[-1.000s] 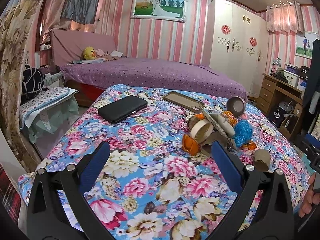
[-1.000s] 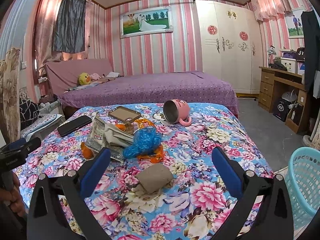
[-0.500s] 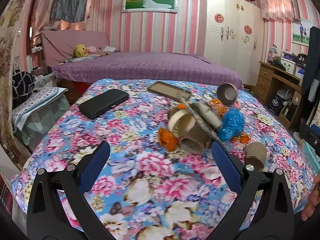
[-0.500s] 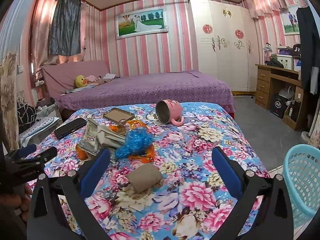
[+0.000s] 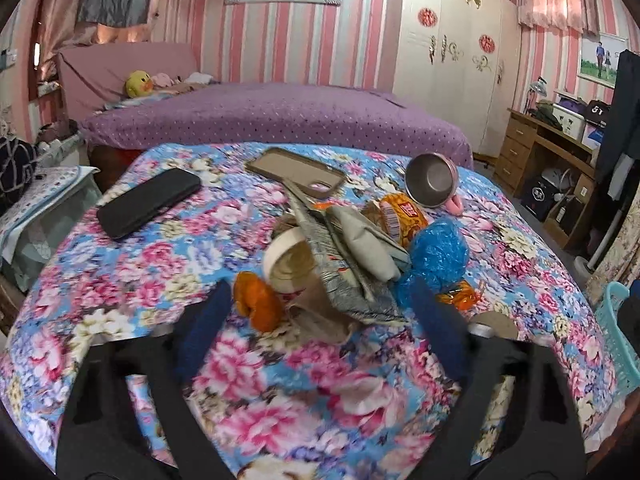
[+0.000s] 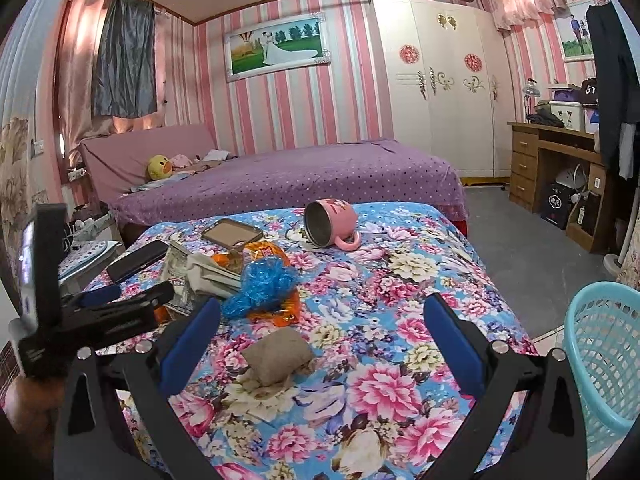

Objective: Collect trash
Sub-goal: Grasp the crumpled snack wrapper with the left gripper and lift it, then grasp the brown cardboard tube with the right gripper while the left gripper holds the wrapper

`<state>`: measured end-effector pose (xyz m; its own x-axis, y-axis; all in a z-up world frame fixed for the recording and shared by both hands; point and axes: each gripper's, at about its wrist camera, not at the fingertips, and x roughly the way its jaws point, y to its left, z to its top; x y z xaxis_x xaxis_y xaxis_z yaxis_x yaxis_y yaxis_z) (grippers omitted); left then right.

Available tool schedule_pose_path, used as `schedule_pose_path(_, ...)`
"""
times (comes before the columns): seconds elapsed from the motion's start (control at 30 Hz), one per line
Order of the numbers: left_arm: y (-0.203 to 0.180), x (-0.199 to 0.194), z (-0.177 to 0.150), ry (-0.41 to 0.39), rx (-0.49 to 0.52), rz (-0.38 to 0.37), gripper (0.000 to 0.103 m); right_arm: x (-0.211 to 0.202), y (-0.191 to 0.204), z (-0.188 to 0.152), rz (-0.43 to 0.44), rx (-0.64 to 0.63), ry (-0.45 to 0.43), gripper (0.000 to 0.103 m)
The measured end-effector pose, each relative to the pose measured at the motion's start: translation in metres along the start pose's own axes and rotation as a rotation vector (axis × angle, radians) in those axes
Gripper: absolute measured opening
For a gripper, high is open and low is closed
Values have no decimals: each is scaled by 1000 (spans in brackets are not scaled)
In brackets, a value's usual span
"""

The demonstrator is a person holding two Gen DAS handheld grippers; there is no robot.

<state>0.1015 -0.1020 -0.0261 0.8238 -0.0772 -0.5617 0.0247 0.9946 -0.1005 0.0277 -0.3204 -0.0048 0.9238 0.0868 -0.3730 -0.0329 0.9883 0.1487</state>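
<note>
A heap of trash lies on the floral bedspread [image 5: 132, 280]: an orange wrapper [image 5: 256, 306], a tape roll [image 5: 288, 266], folded grey paper [image 5: 352, 276], a blue plastic bag [image 5: 438, 254] and an orange snack packet [image 5: 402, 218]. My left gripper [image 5: 320, 320] is at the heap's near edge. Its jaws are closing, with crumpled brown paper [image 5: 320, 322] and the orange wrapper between them, the pads apart from both. In the right wrist view the left gripper [image 6: 136, 296] reaches in from the left. My right gripper [image 6: 320, 340] stands open over a brown paper wad [image 6: 278, 354].
A black phone [image 5: 148, 202], a phone case [image 5: 296, 172] and a tipped pink mug [image 5: 434, 182] lie behind the heap. A light blue basket [image 6: 604, 360] stands on the floor right of the bed. A purple bed [image 6: 288, 176] and a wooden desk [image 6: 560, 160] are beyond.
My left gripper has moved forward up to the trash heap, and its jaws have narrowed. The right gripper has stayed nearly still.
</note>
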Motion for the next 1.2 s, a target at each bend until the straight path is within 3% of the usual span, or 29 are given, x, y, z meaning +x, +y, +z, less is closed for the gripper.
schedule_pose_path(0.07,-2,8,-1,29,-3,-14,59,1,-3,0,-7,8,7,99)
schedule_pose_path(0.13,-1,17,-3,69,-13,-48,23,2,-5,0,-9,10,9,99)
schedule_pose_path(0.2,0,20,-4,92,-30,-94,2,2,-5,0,-10,8,8,99)
schedule_pose_path(0.23,1,17,-4,81,-41,-120,0,2,-4,0,-11,5,9,99)
schedule_pose_path(0.5,26,-40,1,-102,-49,-153,0,4,2,-1,-11,-9,13,99)
schedule_pose_path(0.67,66,-75,4,-199,-88,-95,0,14,16,-5,-11,-41,44,99)
schedule_pose_path(0.9,108,-92,-7,-173,-80,-21,0,48,41,-17,-7,-67,180,99)
schedule_pose_path(1.13,136,-101,-14,-160,-67,0,0,98,38,-31,-100,-12,368,99)
schedule_pose_path(1.2,142,-103,-16,-156,-70,-2,0,106,35,-34,-102,5,386,99)
